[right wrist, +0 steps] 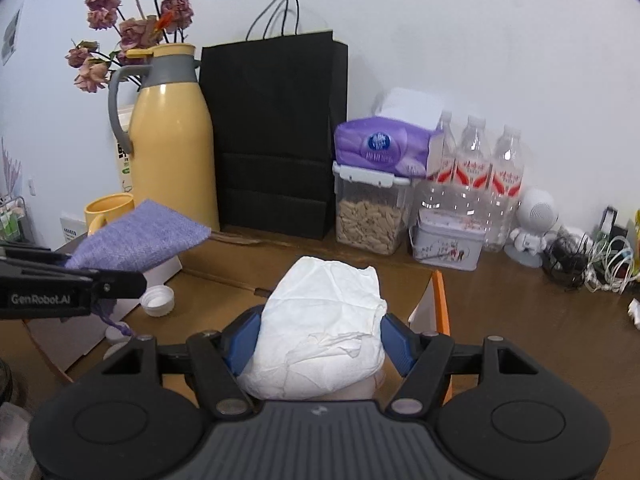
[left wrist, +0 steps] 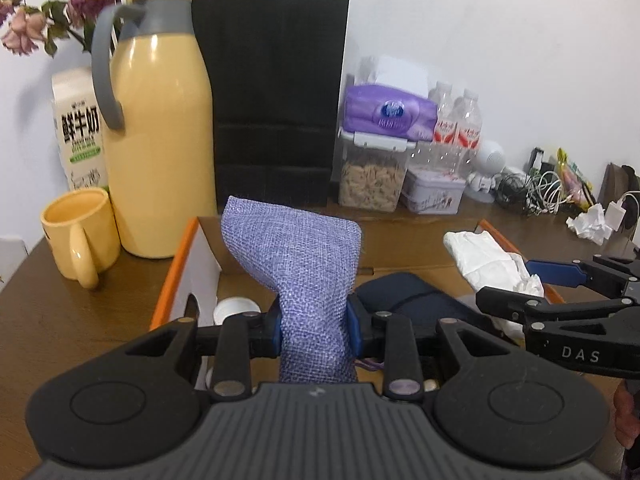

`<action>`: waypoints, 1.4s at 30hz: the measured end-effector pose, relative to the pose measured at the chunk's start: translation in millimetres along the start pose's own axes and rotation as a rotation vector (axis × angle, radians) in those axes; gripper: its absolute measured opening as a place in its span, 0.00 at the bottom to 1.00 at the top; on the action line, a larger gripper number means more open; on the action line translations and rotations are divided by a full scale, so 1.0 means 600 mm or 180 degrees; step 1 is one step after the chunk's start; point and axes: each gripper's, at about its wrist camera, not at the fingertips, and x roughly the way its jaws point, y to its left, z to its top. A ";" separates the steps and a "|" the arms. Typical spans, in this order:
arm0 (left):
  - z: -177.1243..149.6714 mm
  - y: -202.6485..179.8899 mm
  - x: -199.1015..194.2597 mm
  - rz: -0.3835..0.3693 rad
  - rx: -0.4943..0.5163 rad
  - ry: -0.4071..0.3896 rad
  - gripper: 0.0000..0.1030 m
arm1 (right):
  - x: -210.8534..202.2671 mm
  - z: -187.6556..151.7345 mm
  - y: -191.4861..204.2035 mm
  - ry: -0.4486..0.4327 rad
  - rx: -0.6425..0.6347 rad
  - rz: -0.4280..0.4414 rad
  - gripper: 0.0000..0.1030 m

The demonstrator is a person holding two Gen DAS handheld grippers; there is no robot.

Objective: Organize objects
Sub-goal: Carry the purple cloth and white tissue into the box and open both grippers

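- The left gripper (left wrist: pixel 314 326) is clamped on a purple cloth pouch (left wrist: pixel 298 256), which stands upright.
- The right gripper (right wrist: pixel 320 340) clasps a white wad (right wrist: pixel 324 320).
- Both hang over the open cardboard box (left wrist: pixel 176 268), directly below.

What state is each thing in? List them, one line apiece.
Left tongs: shut on the purple pouch.
Purple pouch: held up over the box.
Right tongs: shut on the white bundle.
White bundle: held, crumpled.
Box: open.
Jug: upright, lid on.
Mug: upright.
Jar: lid clipped shut.
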 end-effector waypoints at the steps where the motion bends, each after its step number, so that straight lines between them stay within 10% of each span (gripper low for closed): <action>1: -0.001 0.001 0.005 0.0000 -0.0004 0.0021 0.30 | 0.004 -0.003 -0.002 0.0026 0.0015 0.0020 0.64; 7: -0.008 0.001 0.016 0.0017 -0.0017 0.0069 0.41 | 0.012 -0.015 -0.003 0.0060 0.0029 0.0061 0.68; 11: -0.007 -0.001 0.005 0.0128 0.0001 -0.0049 0.91 | 0.009 -0.015 0.000 0.0037 0.0007 0.0044 0.84; 13: -0.005 -0.002 -0.002 0.0179 0.0008 -0.0125 1.00 | 0.005 -0.015 0.002 0.0013 -0.0014 0.0052 0.88; 15: -0.002 -0.001 -0.007 0.0217 -0.0012 -0.0150 1.00 | 0.003 -0.015 0.004 0.0003 -0.0026 0.0069 1.00; 42: -0.006 -0.012 -0.145 0.0214 -0.0085 -0.0640 1.00 | -0.121 -0.017 0.018 -0.0323 -0.0039 0.0073 1.00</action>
